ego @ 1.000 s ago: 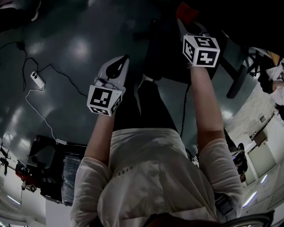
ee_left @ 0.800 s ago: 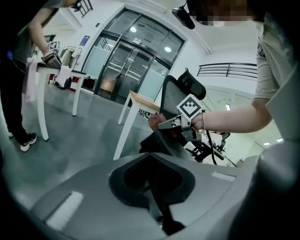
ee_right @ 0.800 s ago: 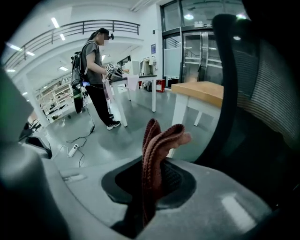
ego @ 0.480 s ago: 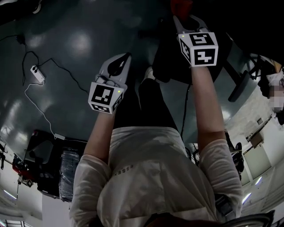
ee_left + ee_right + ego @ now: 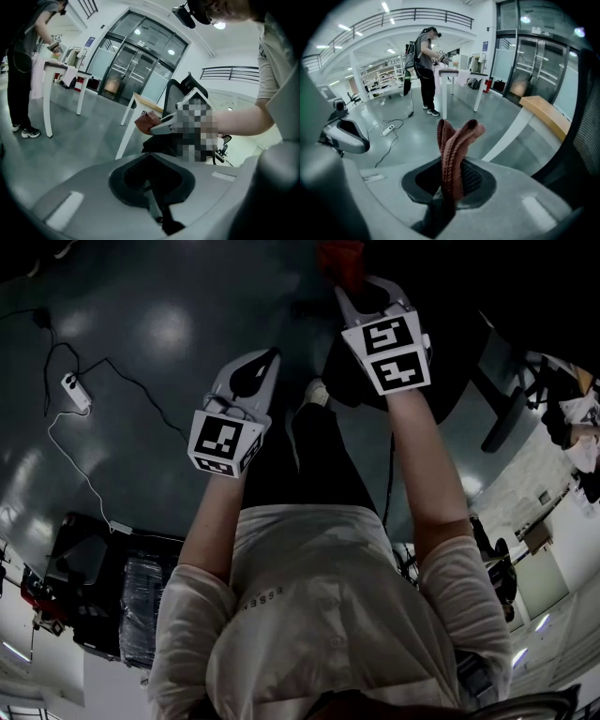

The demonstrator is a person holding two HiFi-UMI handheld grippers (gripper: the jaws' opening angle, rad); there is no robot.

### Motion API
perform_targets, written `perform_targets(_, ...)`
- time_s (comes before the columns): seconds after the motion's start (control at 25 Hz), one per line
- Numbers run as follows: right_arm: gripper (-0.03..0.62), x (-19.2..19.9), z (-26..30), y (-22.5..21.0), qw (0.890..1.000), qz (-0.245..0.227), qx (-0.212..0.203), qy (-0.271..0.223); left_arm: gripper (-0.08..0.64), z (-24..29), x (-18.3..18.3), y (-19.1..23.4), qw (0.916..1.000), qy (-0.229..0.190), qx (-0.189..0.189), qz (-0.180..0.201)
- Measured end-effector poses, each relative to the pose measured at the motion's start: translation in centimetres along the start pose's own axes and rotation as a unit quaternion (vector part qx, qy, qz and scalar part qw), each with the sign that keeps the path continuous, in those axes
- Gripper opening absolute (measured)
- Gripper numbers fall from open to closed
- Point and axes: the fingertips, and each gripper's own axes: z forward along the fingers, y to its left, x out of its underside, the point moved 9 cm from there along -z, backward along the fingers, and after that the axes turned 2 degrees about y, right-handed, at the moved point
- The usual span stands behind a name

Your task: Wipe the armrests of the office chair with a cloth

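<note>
A reddish-brown knitted cloth (image 5: pixel 454 140) stands up folded between the jaws of my right gripper (image 5: pixel 447 187), which is shut on it. In the head view the cloth (image 5: pixel 339 257) shows at the top, just past the right gripper (image 5: pixel 354 285), over the black office chair (image 5: pixel 441 371). The chair's mesh back (image 5: pixel 587 126) fills the right edge of the right gripper view. My left gripper (image 5: pixel 270 356) hangs lower and to the left, away from the chair, jaws together with nothing in them. From the left gripper (image 5: pixel 157 206) view I see the cloth (image 5: pixel 144 121) and the chair (image 5: pixel 180 89) ahead.
A white-legged table with a wooden top (image 5: pixel 543 112) stands beside the chair. A power strip (image 5: pixel 73 390) and its cables lie on the glossy floor to the left. A person (image 5: pixel 424 65) works at a white table (image 5: pixel 459 75) farther off. Dark equipment (image 5: pixel 94 587) sits behind me.
My right gripper has carried the cloth leftward and farther forward over the chair. The left gripper has hardly moved.
</note>
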Motion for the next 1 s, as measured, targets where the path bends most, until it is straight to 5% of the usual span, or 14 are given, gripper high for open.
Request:
perform_targets(0.56,0.048,1.6,-1.3,7.3,0.994,-0.087,-0.04,0.054,0.017,-3.7,3.2,-1.1,0.9998,-0.008,-0.003,-0.02)
perform_targets(1.0,0.048,3.8,-2.6,11.3,0.992,-0.091,-0.044,0.08,0.017,-4.5,2.4,0.4,0.9994,0.009,0.026,0.022)
